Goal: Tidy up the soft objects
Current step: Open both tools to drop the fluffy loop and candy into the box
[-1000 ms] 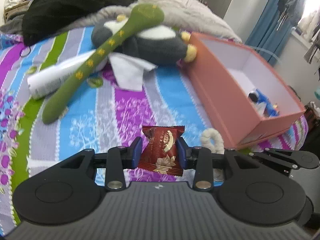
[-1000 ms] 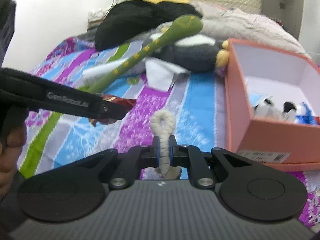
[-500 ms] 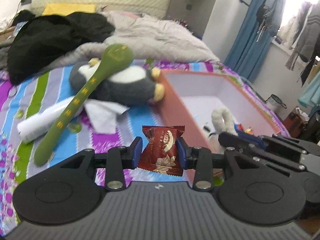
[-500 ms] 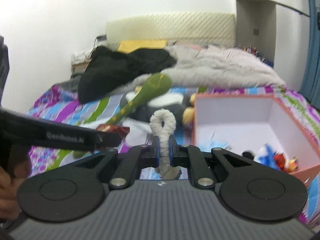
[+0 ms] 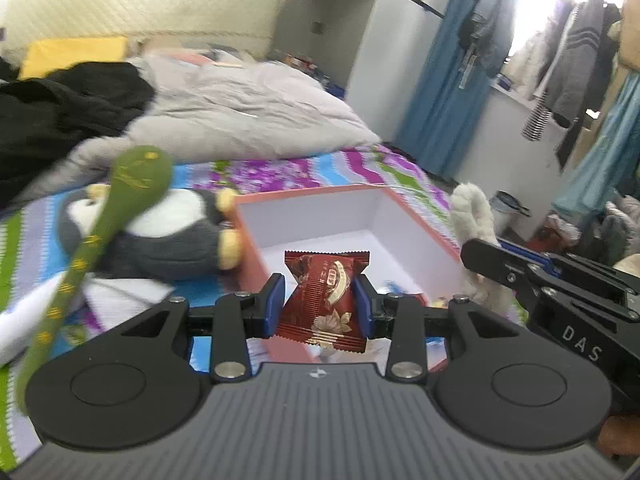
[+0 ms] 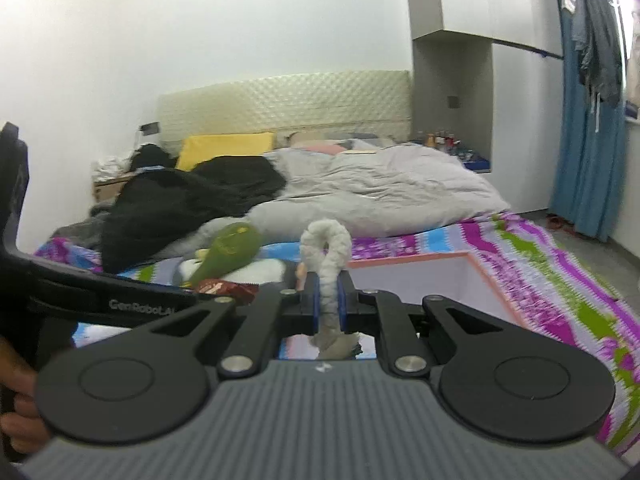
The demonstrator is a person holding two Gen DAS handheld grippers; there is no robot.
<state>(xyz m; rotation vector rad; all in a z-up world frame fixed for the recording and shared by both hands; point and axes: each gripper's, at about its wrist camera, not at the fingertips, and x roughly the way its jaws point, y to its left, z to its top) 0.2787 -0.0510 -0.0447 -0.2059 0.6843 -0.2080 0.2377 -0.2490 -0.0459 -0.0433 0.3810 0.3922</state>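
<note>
A bed with a striped floral bedspread [image 5: 280,168] fills the scene, a crumpled grey duvet [image 5: 248,112] at its far end and a heap of black clothing [image 5: 60,120] far left before a padded headboard [image 6: 288,100]. On the spread stands an open salmon-pink box [image 5: 412,216] with white inner walls, its rim clear above and its far right side open to striped cover; a few small items lie blurred on its floor. Just left of the box lies a grey-and-white plush penguin [image 5: 160,240], its yellow foot touching the box's left wall, and a long green plush snake [image 5: 88,248] slants across it from far to near left.

The left gripper [image 5: 319,306] points down and forward over the box's near wall, its blue pads [image 5: 275,304] pressed on either side of a dark red candy wrapper [image 5: 324,300], which stands upright and lifted in front of the box's open top. The right gripper [image 6: 328,304] is tilted less steeply, its jaws nearly together, pinching a white fluffy looped cord [image 6: 326,256] whose loop stands up above the pads and whose ends hang below. In the left wrist view this gripper comes in from the right, beside the box's right wall. A person's fingers [image 6: 20,424] show at the near left edge of the right wrist view.
</note>
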